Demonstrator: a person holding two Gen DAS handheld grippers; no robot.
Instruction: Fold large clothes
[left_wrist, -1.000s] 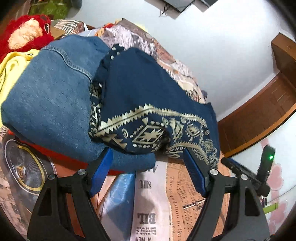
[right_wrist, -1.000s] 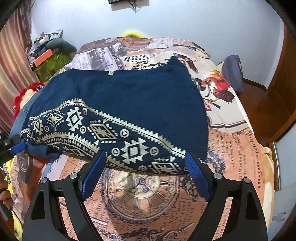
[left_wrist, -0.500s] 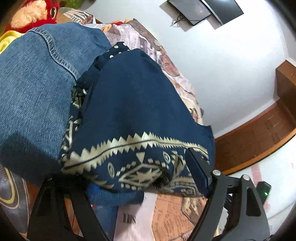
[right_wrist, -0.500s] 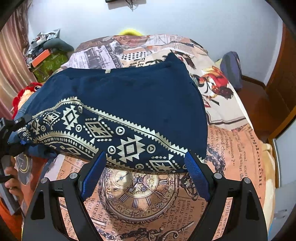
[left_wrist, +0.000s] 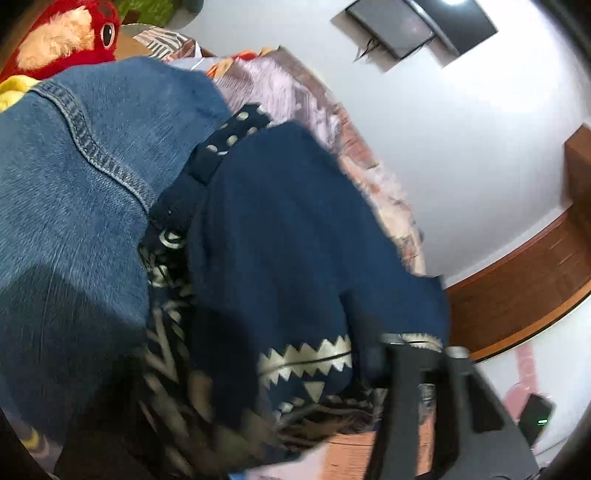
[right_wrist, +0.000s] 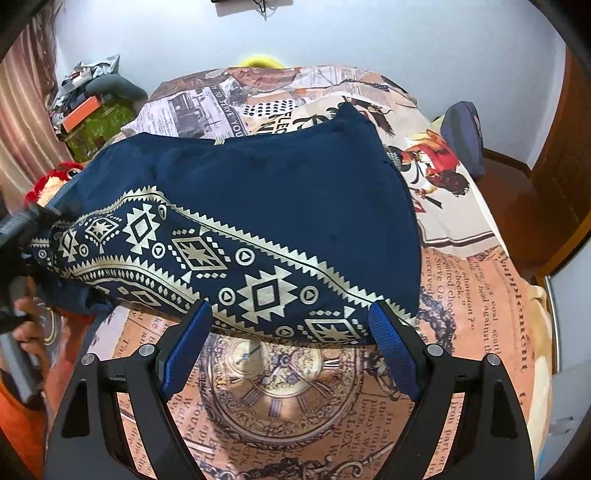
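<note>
A navy garment (left_wrist: 280, 229) with a gold geometric border lies spread across the printed bedspread (right_wrist: 288, 391). In the right wrist view the garment (right_wrist: 277, 192) fills the middle. My left gripper (left_wrist: 291, 373) is closing on its left corner. The bunched hem lies between the jaws and hides the left finger; the right finger (left_wrist: 402, 354) presses against the cloth. That gripper (right_wrist: 18, 229) shows at the far left, a hand (right_wrist: 26, 325) below it. My right gripper (right_wrist: 290, 310) stands open over the near hem, its blue pads apart and holding nothing.
A blue denim jacket (left_wrist: 74, 184) lies under the garment's left side. Beyond it sit a red plush toy (left_wrist: 66, 33) and yellow cloth (left_wrist: 11, 92). A dark cushion (right_wrist: 461, 136) rests at the bed's right edge. Clutter (right_wrist: 92, 107) is piled at the back left.
My left gripper has pushed forward and down into the garment's corner and its jaws have come together on the hem, which now covers the left finger. The right gripper has stayed put.
</note>
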